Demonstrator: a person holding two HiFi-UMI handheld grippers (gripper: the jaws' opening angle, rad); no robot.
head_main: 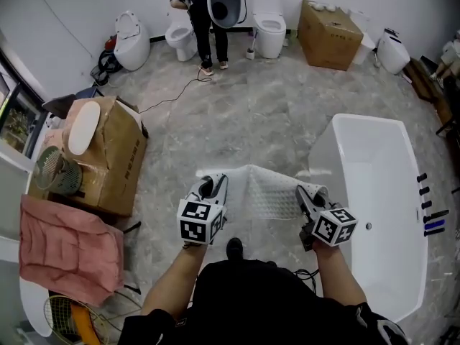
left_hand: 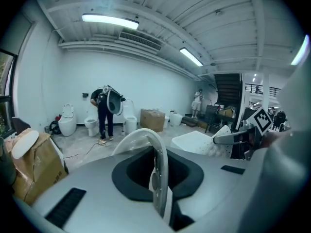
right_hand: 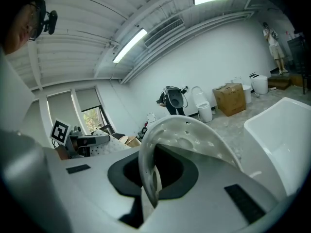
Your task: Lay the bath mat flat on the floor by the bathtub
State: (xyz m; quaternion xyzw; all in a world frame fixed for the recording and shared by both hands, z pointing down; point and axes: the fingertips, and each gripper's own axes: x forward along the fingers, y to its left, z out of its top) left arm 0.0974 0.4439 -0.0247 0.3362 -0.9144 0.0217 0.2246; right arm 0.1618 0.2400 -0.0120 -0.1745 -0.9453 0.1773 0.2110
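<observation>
Black clothing (head_main: pixel 237 300): seen at the near edge, with a bare forearm reaching out on each side.
Left hand-held gripper (head_main: pixel 215 185): closed narrow on the near left corner of the bath mat (head_main: pixel 269 189). In the left gripper view the mat's edge is seen curling up out of the pinched jaws.
Right hand-held gripper (head_main: pixel 307 192): closed narrow on the near right corner of the mat. In the right gripper view a perforated flap is seen arching out of the jaws.
Bath mat: white and dotted with holes, it is held spread between the two grippers, just left of the bathtub (head_main: pixel 374 192). Whether its far edge touches the floor (head_main: pixel 266 113) cannot be told.
Bathtub: white, set at the right, its length running near to far.
Left side: a pink cloth (head_main: pixel 68 246) is draped nearest. Beyond it a fan (head_main: pixel 57 172) and a cardboard box (head_main: pixel 115 157) are placed.
Far wall: white toilets (head_main: pixel 269 31) are lined up, a person (head_main: pixel 201 20) in dark clothes is seen among them, and a second box (head_main: pixel 327 26) is set to the right.
</observation>
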